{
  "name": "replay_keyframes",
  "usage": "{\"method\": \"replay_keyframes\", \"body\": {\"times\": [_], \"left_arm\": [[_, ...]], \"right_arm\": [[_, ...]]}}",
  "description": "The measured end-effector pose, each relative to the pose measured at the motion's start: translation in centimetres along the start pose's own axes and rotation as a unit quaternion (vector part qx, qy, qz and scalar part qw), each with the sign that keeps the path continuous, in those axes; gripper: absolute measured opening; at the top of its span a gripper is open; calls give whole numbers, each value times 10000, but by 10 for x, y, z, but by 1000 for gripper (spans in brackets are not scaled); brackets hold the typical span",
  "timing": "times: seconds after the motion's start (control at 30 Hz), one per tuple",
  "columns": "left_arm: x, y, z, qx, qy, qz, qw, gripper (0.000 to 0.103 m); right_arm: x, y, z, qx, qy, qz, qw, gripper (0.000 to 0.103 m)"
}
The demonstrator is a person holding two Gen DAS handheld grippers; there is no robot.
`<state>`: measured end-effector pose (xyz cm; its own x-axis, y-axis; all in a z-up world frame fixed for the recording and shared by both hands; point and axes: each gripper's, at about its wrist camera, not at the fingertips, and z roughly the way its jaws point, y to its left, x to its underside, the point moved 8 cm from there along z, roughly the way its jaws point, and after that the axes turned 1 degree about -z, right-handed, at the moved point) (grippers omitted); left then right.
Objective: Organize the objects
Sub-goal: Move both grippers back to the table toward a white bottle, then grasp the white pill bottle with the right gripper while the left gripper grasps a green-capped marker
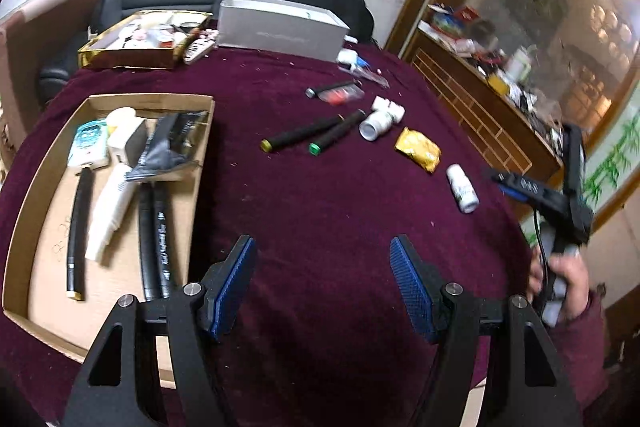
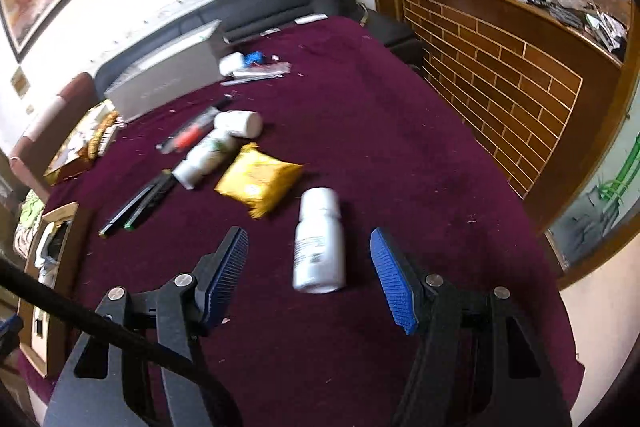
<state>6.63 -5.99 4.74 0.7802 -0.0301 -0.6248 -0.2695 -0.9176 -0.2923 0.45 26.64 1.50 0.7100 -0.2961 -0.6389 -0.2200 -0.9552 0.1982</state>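
A cardboard tray point(image 1: 24, 195) at the left holds black markers, a white tube and other items. Loose on the maroon cloth lie two black markers point(image 1: 312, 135), white bottles point(image 1: 380, 119), a yellow packet point(image 1: 418, 149) and a small white bottle point(image 1: 462, 187). My left gripper point(image 1: 322, 283) is open and empty above bare cloth, right of the tray. My right gripper point(image 2: 308, 275) is open, and the small white bottle point(image 2: 318, 243) lies between its fingers, untouched. The yellow packet point(image 2: 258, 183) lies just beyond. The right gripper also shows in the left wrist view point(image 1: 504, 181).
A gold box point(image 1: 132, 43) of clutter and a grey box point(image 1: 280, 27) stand at the table's far edge, in front of a dark sofa. A wooden cabinet point(image 2: 500, 67) with a cluttered top stands right of the table. A pen and a red item point(image 1: 340, 93) lie farther back.
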Motion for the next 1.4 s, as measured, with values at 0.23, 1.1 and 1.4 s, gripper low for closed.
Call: {"method": "replay_keyframes", "body": {"times": [0.23, 1.1, 1.4], "left_arm": [[8, -6, 9, -128, 185, 131, 9997, 63], [-74, -44, 159, -341, 394, 1849, 9814, 63], [-80, -43, 215, -376, 784, 2083, 9742, 60]], "right_arm": [[2, 3, 36, 433, 262, -313, 9982, 63], [11, -17, 63, 134, 55, 463, 9988, 33], [9, -19, 65, -44, 76, 577, 9983, 35]]}}
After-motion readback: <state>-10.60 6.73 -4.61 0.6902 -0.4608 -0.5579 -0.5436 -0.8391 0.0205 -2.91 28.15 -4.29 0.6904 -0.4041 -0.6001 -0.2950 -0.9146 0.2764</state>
